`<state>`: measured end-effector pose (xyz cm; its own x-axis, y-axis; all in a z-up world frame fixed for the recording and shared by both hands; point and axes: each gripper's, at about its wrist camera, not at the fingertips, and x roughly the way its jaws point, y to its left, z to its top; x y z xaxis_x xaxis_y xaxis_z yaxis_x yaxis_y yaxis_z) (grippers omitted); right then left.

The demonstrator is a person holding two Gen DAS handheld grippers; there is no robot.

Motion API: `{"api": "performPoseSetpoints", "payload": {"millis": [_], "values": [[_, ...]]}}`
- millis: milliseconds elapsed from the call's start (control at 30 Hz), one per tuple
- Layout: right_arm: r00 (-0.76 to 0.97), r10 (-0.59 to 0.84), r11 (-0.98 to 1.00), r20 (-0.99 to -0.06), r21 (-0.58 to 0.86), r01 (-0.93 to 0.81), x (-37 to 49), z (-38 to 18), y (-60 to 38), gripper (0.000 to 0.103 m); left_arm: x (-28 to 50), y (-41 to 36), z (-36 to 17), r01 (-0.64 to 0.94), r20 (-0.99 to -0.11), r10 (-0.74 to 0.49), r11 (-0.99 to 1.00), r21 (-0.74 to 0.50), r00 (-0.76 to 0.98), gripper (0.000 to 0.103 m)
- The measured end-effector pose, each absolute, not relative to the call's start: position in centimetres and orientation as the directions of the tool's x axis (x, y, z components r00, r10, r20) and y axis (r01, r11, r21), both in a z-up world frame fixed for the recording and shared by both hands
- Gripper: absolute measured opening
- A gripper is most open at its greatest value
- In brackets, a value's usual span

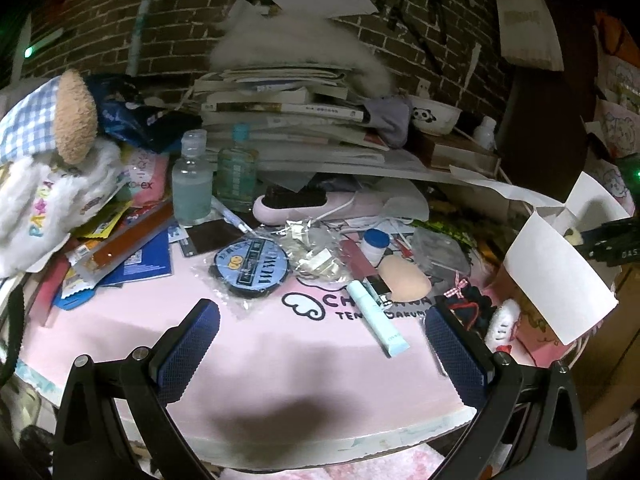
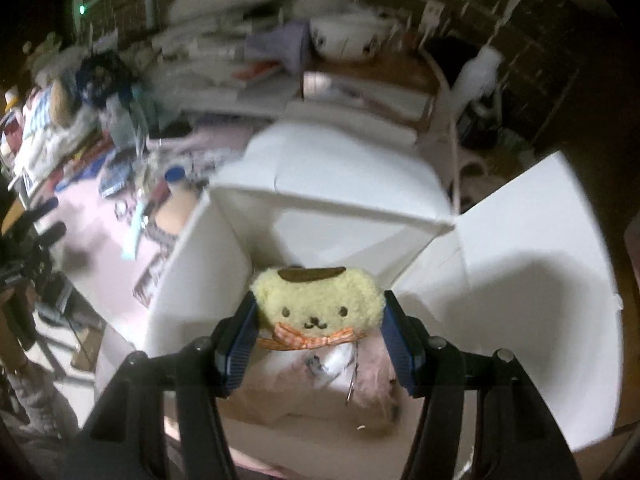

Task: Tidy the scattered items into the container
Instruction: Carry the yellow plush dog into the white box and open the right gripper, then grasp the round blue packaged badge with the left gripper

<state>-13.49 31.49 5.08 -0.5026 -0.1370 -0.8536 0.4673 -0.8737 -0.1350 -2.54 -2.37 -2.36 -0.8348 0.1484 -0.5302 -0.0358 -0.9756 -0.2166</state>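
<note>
My right gripper (image 2: 318,330) is shut on a yellow plush dog head (image 2: 318,300) with a brown beret and an orange checked bow. It hangs over the open white cardboard box (image 2: 520,256), whose flaps stand up around it; a pinkish soft item (image 2: 372,384) lies inside. In the left wrist view my left gripper (image 1: 322,340) stands open above the pink mat (image 1: 280,360), nothing between its fingers. Ahead of it lie a pale blue tube (image 1: 376,324), a beige sponge (image 1: 404,280), a round bagged tape roll (image 1: 251,268) and a crumpled clear wrapper (image 1: 316,252). The box's white flap (image 1: 560,276) shows at the right.
A tall stack of books (image 1: 288,120) with a panda bowl (image 1: 434,114) fills the back. Two clear bottles (image 1: 192,184) and a pink brush (image 1: 296,204) stand before it. A plush toy (image 1: 52,152) and packets crowd the left. A brick wall (image 1: 168,20) is behind.
</note>
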Motion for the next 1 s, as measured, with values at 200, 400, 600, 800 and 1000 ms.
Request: {"api": "performPoseSetpoints", "payload": {"millis": [200,400,600,800,1000], "values": [[-0.410,-0.118,-0.857,-0.904,-0.115,0.502,-14.6,3.1,30.9,0.059,-2.7,-2.3,-2.6,-0.036,-0.539,0.138,-0.980,-0.195,-0.831,0.103],[-0.456,-0.148,-0.873,-0.878,-0.101,0.478,-14.4,4.1,30.9,0.077,-3.3,-3.4,-3.5,-0.003,-0.546,0.109,-0.981,-0.191,-0.831,0.103],[-0.633,-0.211,-0.881,-0.745,-0.135,0.453,-11.9,7.6,29.7,0.087,-4.9,-4.7,-4.4,-0.007,-0.564,0.110,-0.983,-0.181,-0.818,0.102],[-0.620,-0.505,-0.787,-0.601,0.026,0.616,-7.7,8.8,25.0,0.096,-6.6,-5.6,-3.8,-0.058,-0.579,0.120,-0.991,-0.125,-0.807,0.102],[-0.504,-0.643,-0.672,-0.577,0.110,0.732,-6.0,5.8,18.7,0.096,-8.6,-6.4,-3.4,-0.168,-0.602,0.175,-0.983,-0.068,-0.779,0.102]]}}
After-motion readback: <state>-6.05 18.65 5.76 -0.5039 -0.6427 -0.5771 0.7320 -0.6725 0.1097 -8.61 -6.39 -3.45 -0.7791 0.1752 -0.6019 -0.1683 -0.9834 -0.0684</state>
